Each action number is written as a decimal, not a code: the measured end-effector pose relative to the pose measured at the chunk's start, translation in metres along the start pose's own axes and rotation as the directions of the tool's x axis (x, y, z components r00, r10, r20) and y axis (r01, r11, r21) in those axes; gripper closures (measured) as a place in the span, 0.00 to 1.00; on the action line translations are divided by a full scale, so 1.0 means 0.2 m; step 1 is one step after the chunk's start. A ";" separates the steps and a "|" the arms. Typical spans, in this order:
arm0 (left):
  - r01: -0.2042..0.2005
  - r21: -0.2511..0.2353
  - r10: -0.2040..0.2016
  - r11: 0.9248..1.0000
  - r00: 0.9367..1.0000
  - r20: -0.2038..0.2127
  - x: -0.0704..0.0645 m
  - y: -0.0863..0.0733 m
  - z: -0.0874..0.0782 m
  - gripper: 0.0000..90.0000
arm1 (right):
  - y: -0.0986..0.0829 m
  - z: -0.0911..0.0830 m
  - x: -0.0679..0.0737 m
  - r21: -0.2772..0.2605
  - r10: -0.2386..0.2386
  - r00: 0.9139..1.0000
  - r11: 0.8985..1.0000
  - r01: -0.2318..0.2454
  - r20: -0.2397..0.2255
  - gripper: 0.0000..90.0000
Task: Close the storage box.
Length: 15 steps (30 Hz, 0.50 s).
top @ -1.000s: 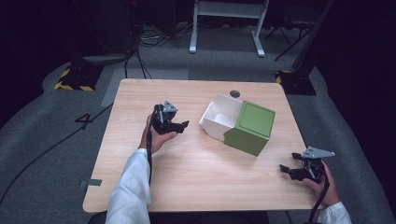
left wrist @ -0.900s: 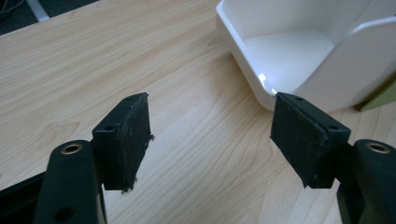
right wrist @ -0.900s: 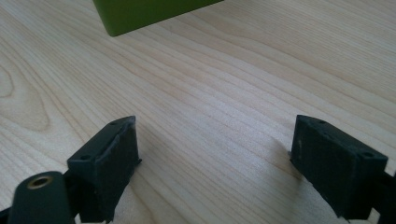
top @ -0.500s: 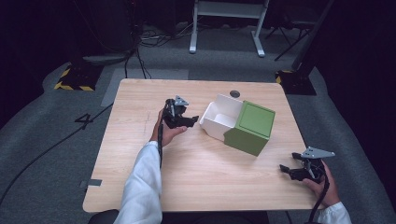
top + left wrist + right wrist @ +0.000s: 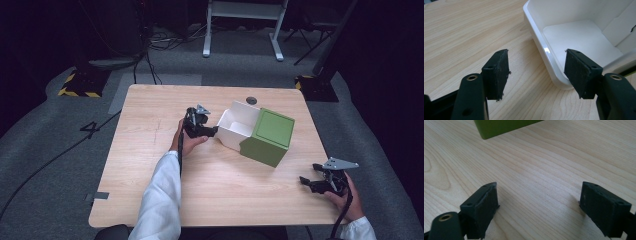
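1. Wooden table (image 5: pixel 150 150), dark floor around.
2. Left gripper (image 5: pixel 536 72): jaws wide apart, holding nothing, straddling white box (image 5: pixel 574 37) near corner; far wall cut off.
3. Right gripper (image 5: pixel 539 202): agape, unladen; green box (image 5: pixel 499 127) ahead, mostly cropped, probably the lid.

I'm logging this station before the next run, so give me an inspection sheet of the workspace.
Surface: light wooden table, bare apart from the boxes; a round dark grommet near the far edge.
Job's things: white open box, nothing inside; green box touching its right side.
Clutter: nothing seen.
Grippers: left gripper open, jaws either side of the white box's near corner wall, not touching; right gripper open, low over bare wood at the near right corner.
Cables: one trails from each gripper; more on the floor beyond the table.
Surroundings: grey carpet, white stand legs, yellow-black hazard tape.
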<state>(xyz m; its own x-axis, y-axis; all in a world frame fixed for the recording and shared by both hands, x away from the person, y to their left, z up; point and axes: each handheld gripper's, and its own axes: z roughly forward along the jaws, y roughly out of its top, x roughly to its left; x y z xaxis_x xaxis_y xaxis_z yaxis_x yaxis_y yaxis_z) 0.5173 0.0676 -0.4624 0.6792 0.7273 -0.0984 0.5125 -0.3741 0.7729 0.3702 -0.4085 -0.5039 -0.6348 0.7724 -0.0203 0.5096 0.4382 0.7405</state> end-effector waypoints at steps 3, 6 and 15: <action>0.009 0.006 -0.009 1.000 1.000 0.011 0.00 0.00 0.04 0.46 | 0.00 0.00 0.00 0.000 0.000 1.000 1.000 0.000 0.001 0.17; 0.016 0.007 -0.016 1.000 0.999 0.039 -0.01 -0.01 0.07 0.50 | 0.00 0.00 0.00 0.000 -0.001 1.000 1.000 0.001 0.001 0.17; 0.003 -0.007 -0.003 1.000 0.996 0.084 -0.04 -0.01 0.11 0.73 | 0.00 0.00 0.00 0.000 -0.004 1.000 1.000 0.004 0.003 0.17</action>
<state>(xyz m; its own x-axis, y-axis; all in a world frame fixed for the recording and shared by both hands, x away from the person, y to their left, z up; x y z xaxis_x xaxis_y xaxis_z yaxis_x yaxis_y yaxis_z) 0.5222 0.0499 -0.4760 0.7195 0.6775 -0.1526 0.5109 -0.3676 0.7771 0.3696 -0.4086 -0.5038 -0.6349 0.7722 -0.0254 0.5069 0.4412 0.7406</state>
